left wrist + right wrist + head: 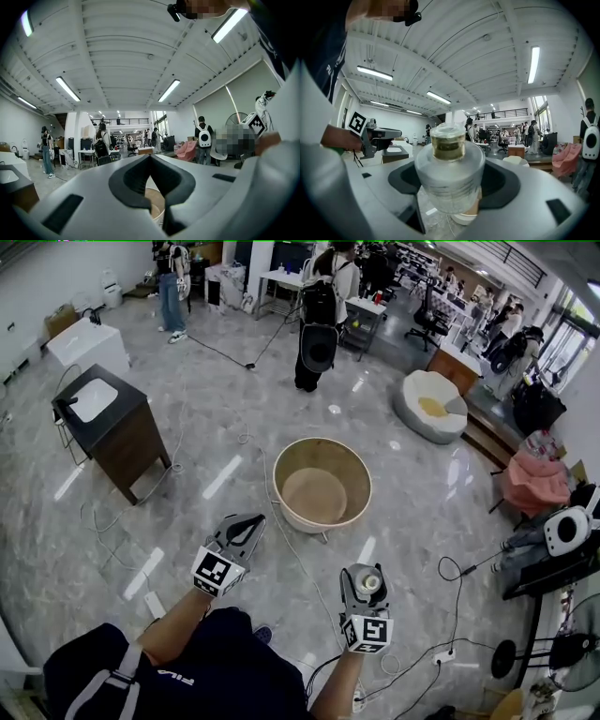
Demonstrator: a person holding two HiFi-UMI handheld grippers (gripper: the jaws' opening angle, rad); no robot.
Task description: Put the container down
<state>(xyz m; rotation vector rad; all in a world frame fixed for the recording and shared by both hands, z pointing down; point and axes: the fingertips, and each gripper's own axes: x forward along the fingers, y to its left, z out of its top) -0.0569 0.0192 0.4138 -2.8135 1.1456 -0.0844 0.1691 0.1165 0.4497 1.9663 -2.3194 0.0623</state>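
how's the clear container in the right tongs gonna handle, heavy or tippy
The container looks like thin clear plastic, seemingly empty, so probably light. Its smooth round wall may be slippery and could roll if laid down. Wider body than top, so likely steady upright.

Tub (322,486) sits on floor (216,381), mid-scene, ahead of both grippers. L hand-held gripper (249,521) is near-left of tub, apart from it; R hand-held gripper (365,577) is near-right, w/ container (369,582) between its jaws, above floor. Sink cabinet (112,427) stands well left of tub. Beanbag (429,405) is behind-right. Person w/ backpack (319,320) stands behind tub. Cable (309,568) runs on floor btwn the grippers.
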